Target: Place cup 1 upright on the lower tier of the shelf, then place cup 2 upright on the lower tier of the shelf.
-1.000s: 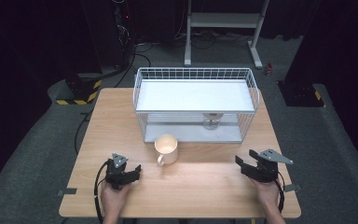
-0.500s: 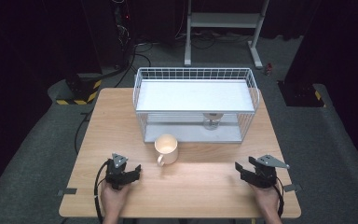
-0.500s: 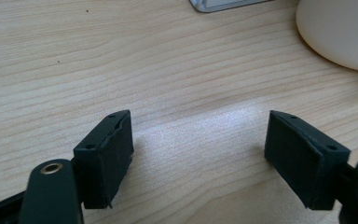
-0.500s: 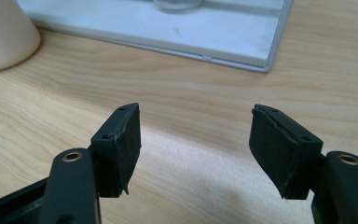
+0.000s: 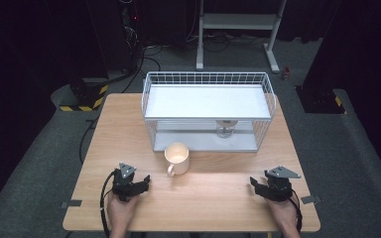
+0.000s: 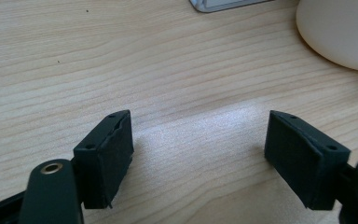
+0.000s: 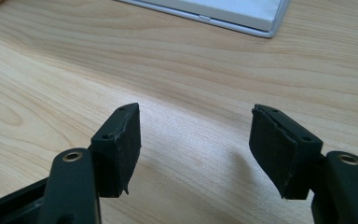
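Mug [image 5: 177,157] sits near the middle of the wooden surface [image 5: 213,198], cream in color, standing upright with its handle turned toward the near edge. It is just in front of the white wire rack [image 5: 207,110], close to it, at about 12 o'clock from the person's seat. Under the rack's top shelf, toward its right side, a small glass thing [image 5: 224,128] stands; it is too small to tell more.

From the mug, the left tool [image 5: 141,181] is at about 7 o'clock, near but not touching. A hand holds it low over the wood. In the left gripper view the left tool [image 6: 198,156] has its two black jaws standing apart, with bare wood between them, and the round side of the mug [image 6: 340,32] shows at 1 o'clock.

From the mug, the right tool [image 5: 256,186] is at about 4 o'clock, well apart from it. A hand holds it near the right front corner of the surface. In the right gripper view the right tool [image 7: 196,149] also has its jaws apart with nothing between them, and the corner of the rack's base [image 7: 242,14] lies at 12 o'clock.
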`<state>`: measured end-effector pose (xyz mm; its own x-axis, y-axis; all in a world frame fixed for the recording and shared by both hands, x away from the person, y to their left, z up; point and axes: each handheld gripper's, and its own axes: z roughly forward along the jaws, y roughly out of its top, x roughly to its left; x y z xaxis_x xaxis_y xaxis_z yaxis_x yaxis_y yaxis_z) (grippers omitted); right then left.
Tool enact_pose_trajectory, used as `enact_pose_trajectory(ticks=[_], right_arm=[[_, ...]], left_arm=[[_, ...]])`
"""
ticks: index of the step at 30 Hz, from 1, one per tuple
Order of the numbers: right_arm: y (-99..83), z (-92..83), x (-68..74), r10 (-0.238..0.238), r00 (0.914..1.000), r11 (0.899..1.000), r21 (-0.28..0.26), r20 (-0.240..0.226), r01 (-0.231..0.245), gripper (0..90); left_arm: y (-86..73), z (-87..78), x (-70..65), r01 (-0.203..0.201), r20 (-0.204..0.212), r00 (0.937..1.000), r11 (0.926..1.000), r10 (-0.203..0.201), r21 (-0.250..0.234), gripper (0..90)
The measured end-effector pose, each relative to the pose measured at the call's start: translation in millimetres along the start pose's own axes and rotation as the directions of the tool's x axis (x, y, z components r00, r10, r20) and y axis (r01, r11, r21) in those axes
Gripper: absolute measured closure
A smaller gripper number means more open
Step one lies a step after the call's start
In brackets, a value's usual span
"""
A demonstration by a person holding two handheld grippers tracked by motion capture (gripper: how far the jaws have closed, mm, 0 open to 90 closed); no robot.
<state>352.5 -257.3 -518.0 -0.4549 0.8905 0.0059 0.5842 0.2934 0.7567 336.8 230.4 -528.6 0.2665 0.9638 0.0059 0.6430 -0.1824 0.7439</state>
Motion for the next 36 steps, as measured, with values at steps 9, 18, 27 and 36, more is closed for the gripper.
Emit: enact_pose_trajectory(ticks=[9, 18, 27, 36], right_arm=[[-2.7, 4.2, 2.7, -0.026, 0.9996, 0.999, 0.036, 0.008, 0.026, 32.2], [-2.0, 5.9, 1.5, -0.034, 0.9994, 0.998, 0.048, -0.009, 0.034, 29.4], [-1.8, 6.1, 1.8, -0.029, 0.9995, 0.998, 0.051, -0.007, 0.03, 28.3], [-1.6, 6.5, 1.8, -0.03, 0.9995, 0.998, 0.05, -0.005, 0.031, 27.9]], left_arm=[[-0.1, -0.2, 0.1, -0.001, 0.002, 1.0, 1.0, 0.001, 0.001, 23.5], [0.3, -0.4, 1.5, -0.014, 0.02, 0.9997, 0.9999, 0.014, 0.009, 22.1], [1.8, -6.6, 2.4, 0.01, 0.106, 0.9943, 0.9999, -0.009, -0.009, 16.5], [0.2, -15.8, -2.9, 0.004, 0.182, 0.9833, 1.0, -0.003, -0.008, 16.7]])
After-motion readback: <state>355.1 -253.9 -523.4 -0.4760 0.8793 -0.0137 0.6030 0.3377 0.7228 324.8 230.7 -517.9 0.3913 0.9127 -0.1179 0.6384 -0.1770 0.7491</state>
